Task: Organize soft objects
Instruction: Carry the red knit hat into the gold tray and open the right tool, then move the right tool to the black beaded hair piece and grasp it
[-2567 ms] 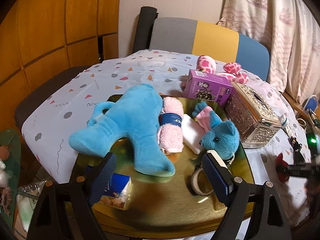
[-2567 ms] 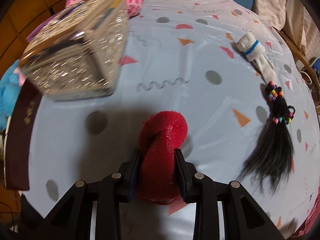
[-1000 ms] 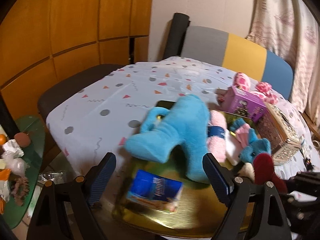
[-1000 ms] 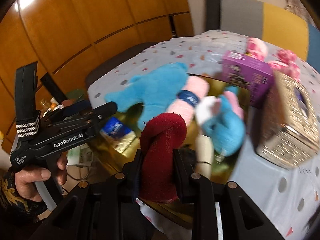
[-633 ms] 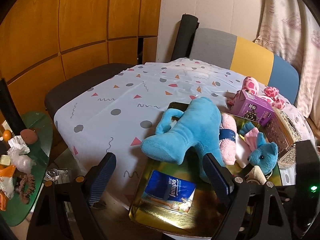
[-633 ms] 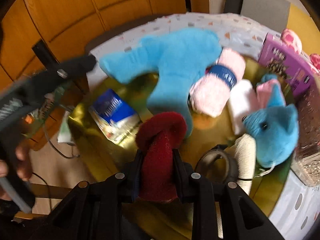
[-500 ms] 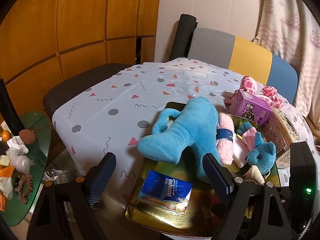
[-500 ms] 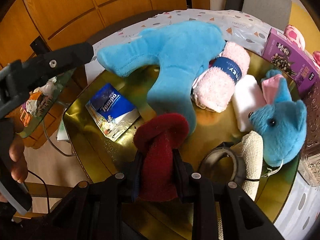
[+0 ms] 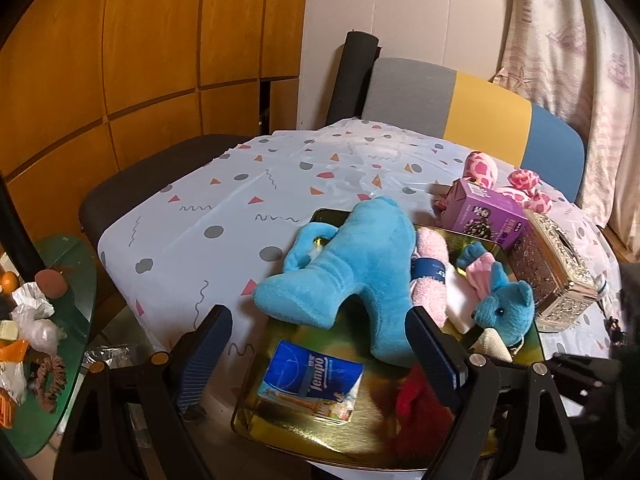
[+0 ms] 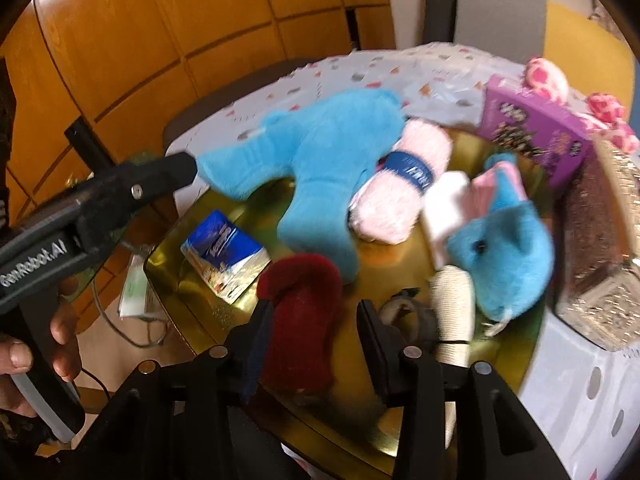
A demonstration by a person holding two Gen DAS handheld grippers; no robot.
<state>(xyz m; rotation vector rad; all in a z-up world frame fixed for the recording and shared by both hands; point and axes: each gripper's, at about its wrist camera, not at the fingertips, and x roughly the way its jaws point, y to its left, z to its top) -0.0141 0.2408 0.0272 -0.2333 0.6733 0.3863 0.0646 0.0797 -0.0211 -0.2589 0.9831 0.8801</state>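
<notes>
Here, hidden: red knotted cloth (image 10: 302, 312) half covered by right gripper (image 10: 316, 336) in the left view.
Right fingers: just been spreading; cloth between them, right pad clear, released.
Left gripper (image 9: 320, 344): fingers wide, empty.
Cloth: fuzzy, lying on glossy gold tray (image 10: 516, 364) near its front rim.
Neighbours: tissue pack (image 10: 224, 256), blue plush (image 10: 320, 168).

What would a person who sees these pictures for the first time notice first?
Most striking is the big blue plush toy sprawled across the far left part of the gold tray, beside a rolled pink towel. At the tray's near edge, the right gripper has just been opening around a dark red soft object lying on the tray. Behind the tray, a purple box stands on the dotted tablecloth.
</notes>
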